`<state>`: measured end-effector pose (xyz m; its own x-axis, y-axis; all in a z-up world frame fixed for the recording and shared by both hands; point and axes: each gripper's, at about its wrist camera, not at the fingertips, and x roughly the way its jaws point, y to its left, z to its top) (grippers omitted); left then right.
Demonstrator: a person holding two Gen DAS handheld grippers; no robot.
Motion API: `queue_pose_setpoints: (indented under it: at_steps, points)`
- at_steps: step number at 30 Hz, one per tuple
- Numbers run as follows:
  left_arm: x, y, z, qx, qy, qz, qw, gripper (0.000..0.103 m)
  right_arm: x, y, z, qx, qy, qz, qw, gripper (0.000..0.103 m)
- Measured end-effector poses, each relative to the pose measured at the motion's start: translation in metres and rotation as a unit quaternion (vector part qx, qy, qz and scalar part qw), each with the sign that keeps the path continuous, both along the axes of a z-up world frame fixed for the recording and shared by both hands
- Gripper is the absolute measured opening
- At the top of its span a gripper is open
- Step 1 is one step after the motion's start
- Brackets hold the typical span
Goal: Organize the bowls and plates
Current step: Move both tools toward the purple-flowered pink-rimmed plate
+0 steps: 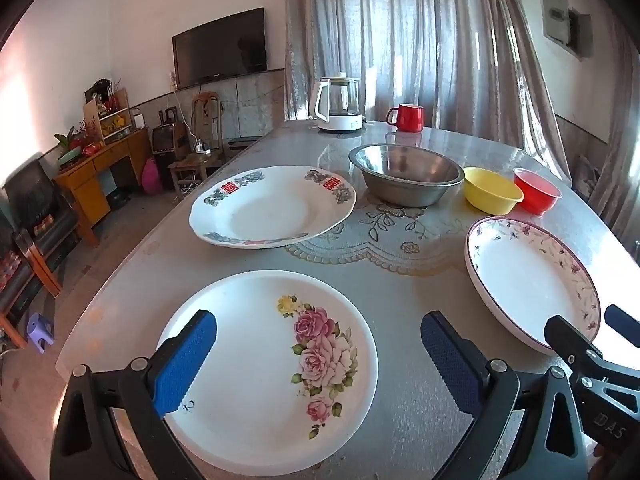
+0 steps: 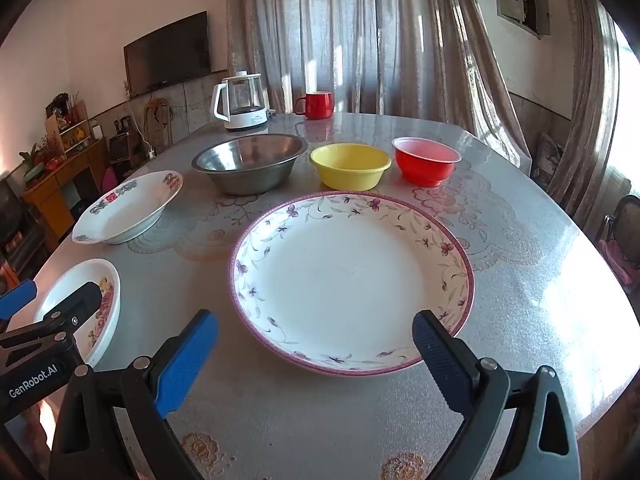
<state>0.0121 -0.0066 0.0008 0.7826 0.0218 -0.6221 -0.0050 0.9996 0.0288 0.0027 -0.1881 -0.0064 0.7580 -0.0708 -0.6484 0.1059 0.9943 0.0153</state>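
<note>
Plates lie below both tools: rose plate (image 1: pixel 256 364) under the wide-open left gripper (image 1: pixel 320 364), its near rim cut off; vine plate (image 2: pixel 352 284) just ahead of the wide-open right gripper (image 2: pixel 316 360); bowls (image 2: pixel 250 162) beyond.

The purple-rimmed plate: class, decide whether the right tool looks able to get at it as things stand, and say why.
Probably yes. The right tool is open and points down at the purple-rimmed plate, whose near rim lies just ahead of its fingertips. Nothing stands between them; the bowls sit behind the plate.
</note>
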Motion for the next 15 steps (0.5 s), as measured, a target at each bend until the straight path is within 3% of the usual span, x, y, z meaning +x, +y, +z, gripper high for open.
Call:
queue_pose_setpoints:
  at_steps: [15]
  points:
    - [0.009, -0.014, 0.002, 0.025, 0.007, -0.02, 0.9995, 0.103, 0.003, -0.02, 0.004, 0.022, -0.01, -0.01, 1.0, 0.1]
